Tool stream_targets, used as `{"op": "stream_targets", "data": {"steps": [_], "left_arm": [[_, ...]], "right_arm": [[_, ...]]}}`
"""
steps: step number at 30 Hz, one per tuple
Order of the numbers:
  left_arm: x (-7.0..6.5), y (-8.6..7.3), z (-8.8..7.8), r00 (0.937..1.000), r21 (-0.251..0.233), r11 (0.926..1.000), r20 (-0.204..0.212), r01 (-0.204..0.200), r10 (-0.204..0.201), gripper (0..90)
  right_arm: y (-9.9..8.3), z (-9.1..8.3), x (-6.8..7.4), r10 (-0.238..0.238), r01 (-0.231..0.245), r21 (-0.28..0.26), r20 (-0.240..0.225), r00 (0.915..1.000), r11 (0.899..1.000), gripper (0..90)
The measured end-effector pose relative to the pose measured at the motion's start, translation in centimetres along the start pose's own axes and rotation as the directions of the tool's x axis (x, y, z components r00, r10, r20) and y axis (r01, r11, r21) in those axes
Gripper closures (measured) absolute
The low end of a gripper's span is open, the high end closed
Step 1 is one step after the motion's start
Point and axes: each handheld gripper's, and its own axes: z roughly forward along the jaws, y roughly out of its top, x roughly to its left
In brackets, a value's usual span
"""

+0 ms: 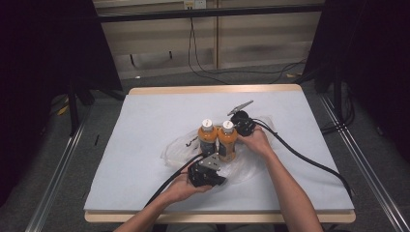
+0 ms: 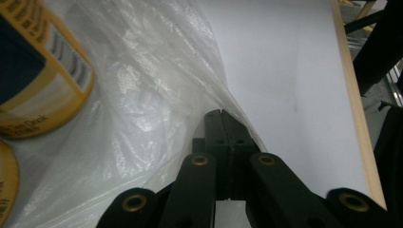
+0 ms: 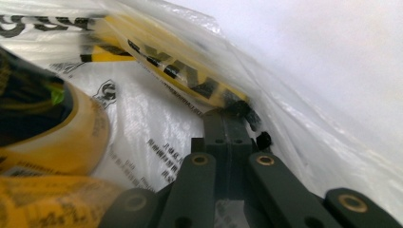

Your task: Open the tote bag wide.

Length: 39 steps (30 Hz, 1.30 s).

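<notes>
Left gripper [image 2: 221, 114]: jaws pressed together, pinching a fold of the clear plastic bag [image 2: 157, 109] at its edge. Right gripper [image 3: 223, 114]: jaws likewise closed, clamped on the bag's film where a yellow-and-black printed band runs across it.

High view puts the left gripper [image 1: 207, 170] at the near side of the bag [image 1: 176, 145] and the right gripper [image 1: 241, 123] at the far side, each in one hand, with the two bottles between them.

Bottles: two, orange drink, white caps, upright, touching side by side in the middle of the counter [image 1: 145, 121]: left bottle [image 1: 207, 137], right bottle [image 1: 227, 140]. The bag lies spread around their bases.

View differences:
- The high view gives caps, count and layout; the pinch points are too small to read there.
- The left gripper view shows the grip on the film, a bottle label close at left, bare counter and its wooden edge at right.
- The right gripper view shows print on the film and blurred bottle bodies at left.

Count: two grippers, two bottles, one bag, two cables trailing off.
</notes>
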Motion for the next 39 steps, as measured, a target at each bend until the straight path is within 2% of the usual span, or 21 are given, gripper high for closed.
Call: {"op": "stream_targets", "data": {"steps": [1, 2, 5, 6, 8, 9, 11, 15, 18, 19, 29, 32, 35, 36, 39], "left_arm": [[-0.1, 0.0, 0.1, 1.0, -0.004, 1.0, 0.003, -0.001, 0.001, 90.0], [-0.2, 0.0, 0.0, 1.0, 0.011, 0.9999, 0.005, -0.007, 0.007, 90.0], [-0.4, -0.1, 0.0, 0.9997, -0.003, 1.0, 0.024, -0.005, 0.005, 90.0], [-0.5, 0.0, -0.1, 0.9996, 0.019, 0.9997, 0.021, -0.016, 0.016, 90.0], [-0.7, -0.1, 0.0, 0.9991, 0.001, 0.9998, 0.039, -0.018, 0.018, 90.0], [-0.8, -0.1, -0.2, 0.9988, 0.022, 0.9993, 0.041, -0.029, 0.028, 90.0], [-1.0, -0.2, -0.1, 0.9981, 0.003, 0.9996, 0.055, -0.028, 0.028, 90.0], [-1.3, -0.2, 0.0, 0.9978, -0.001, 0.9993, 0.055, -0.037, 0.037, 90.0], [-1.6, -0.2, -0.1, 0.9975, 0.007, 0.9993, 0.061, -0.037, 0.036, 90.0], [-1.6, -0.1, -0.1, 0.9966, 0.021, 0.9985, 0.066, -0.05, 0.049, 90.0], [-1.8, -0.2, -0.2, 0.9962, 0.029, 0.9991, 0.083, -0.031, 0.029, 90.0], [-1.9, -0.2, -0.3, 0.9953, 0.035, 0.9984, 0.088, -0.044, 0.04, 90.0], [-2.0, -0.2, -0.3, 0.9952, 0.03, 0.9988, 0.091, -0.038, 0.035, 90.0], [-2.0, -0.1, -0.4, 0.9951, 0.044, 0.998, 0.09, -0.045, 0.041, 90.0], [-1.9, -0.2, -0.3, 0.9951, 0.031, 0.9991, 0.096, -0.03, 0.026, 90.0]], "right_arm": [[0.1, 0.0, 0.0, 0.006, -0.006, 0.005, 0.004, 1.0, 1.0, 90.0], [0.2, 0.1, -0.1, 0.005, -0.005, 0.006, 0.007, 1.0, 1.0, 90.0], [0.5, 0.2, -0.2, 0.008, -0.008, 0.018, 0.022, 0.9997, 1.0, 90.0], [0.6, 0.2, -0.2, 0.011, -0.012, 0.021, 0.03, 0.9995, 1.0, 90.0], [0.8, 0.4, -0.4, 0.019, -0.019, 0.018, 0.03, 0.9994, 1.0, 90.0], [0.8, 0.4, -0.4, 0.02, -0.021, 0.021, 0.031, 0.9993, 1.0, 90.0], [1.0, 0.4, -0.5, 0.017, -0.018, 0.027, 0.035, 0.9992, 0.999, 90.0], [1.2, 0.5, -0.8, 0.036, -0.037, 0.027, 0.039, 0.9986, 0.999, 90.0], [1.4, 0.7, -0.8, 0.04, -0.042, 0.033, 0.053, 0.9978, 0.999, 90.0], [1.5, 0.7, -0.8, 0.037, -0.04, 0.04, 0.059, 0.9975, 0.998, 90.0], [2.0, 1.0, -1.1, 0.038, -0.041, 0.037, 0.086, 0.9956, 0.998, 90.0], [2.1, 1.0, -1.2, 0.041, -0.045, 0.042, 0.097, 0.9945, 0.998, 90.0], [2.1, 1.1, -1.2, 0.049, -0.053, 0.036, 0.105, 0.9933, 0.998, 90.0], [2.1, 1.1, -1.2, 0.043, -0.047, 0.033, 0.107, 0.9934, 0.998, 90.0], [2.2, 1.1, -1.3, 0.043, -0.048, 0.038, 0.115, 0.9924, 0.998, 90.0]]}}
